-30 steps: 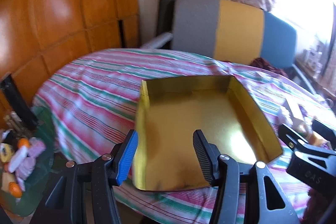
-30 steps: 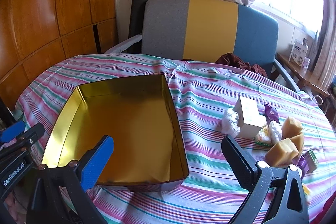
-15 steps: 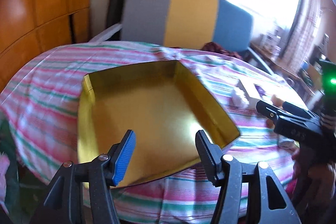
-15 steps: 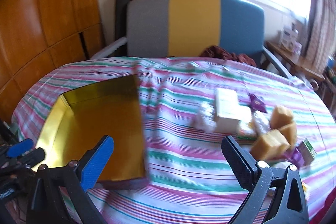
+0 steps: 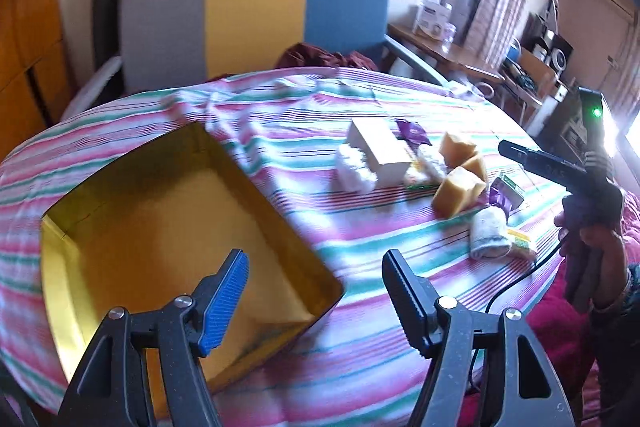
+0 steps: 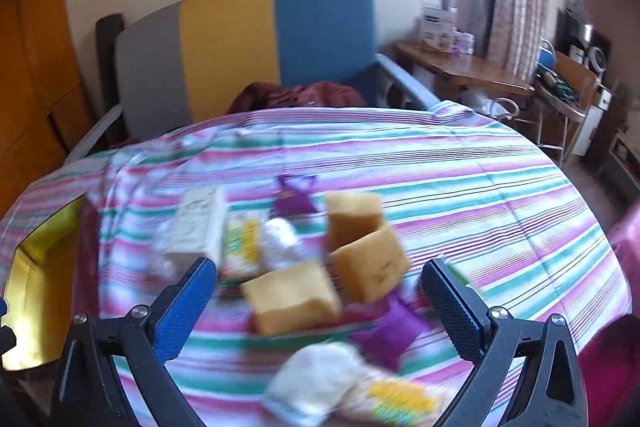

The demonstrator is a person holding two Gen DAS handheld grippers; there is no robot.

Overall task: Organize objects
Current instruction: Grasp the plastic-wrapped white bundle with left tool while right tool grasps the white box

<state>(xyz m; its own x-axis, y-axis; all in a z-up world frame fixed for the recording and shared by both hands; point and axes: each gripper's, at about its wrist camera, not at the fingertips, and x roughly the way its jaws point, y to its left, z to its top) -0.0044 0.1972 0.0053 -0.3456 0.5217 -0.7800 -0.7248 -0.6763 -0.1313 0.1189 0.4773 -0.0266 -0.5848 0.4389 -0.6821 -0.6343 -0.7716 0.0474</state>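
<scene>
Left gripper point(image 5: 314, 281) opening, nothing between its jaws — gold tray point(image 5: 120, 227) below, sponges point(image 5: 458, 189) and white box point(image 5: 380, 151) beyond on the striped cloth point(image 5: 360, 367).

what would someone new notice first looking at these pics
Probably the shiny gold box, open and empty, on the left side of the striped tablecloth. Next, the jumble to its right: three yellow sponges, a white carton, purple wrappers and small white bundles. Behind the table stands a chair with grey, yellow and blue panels.
</scene>
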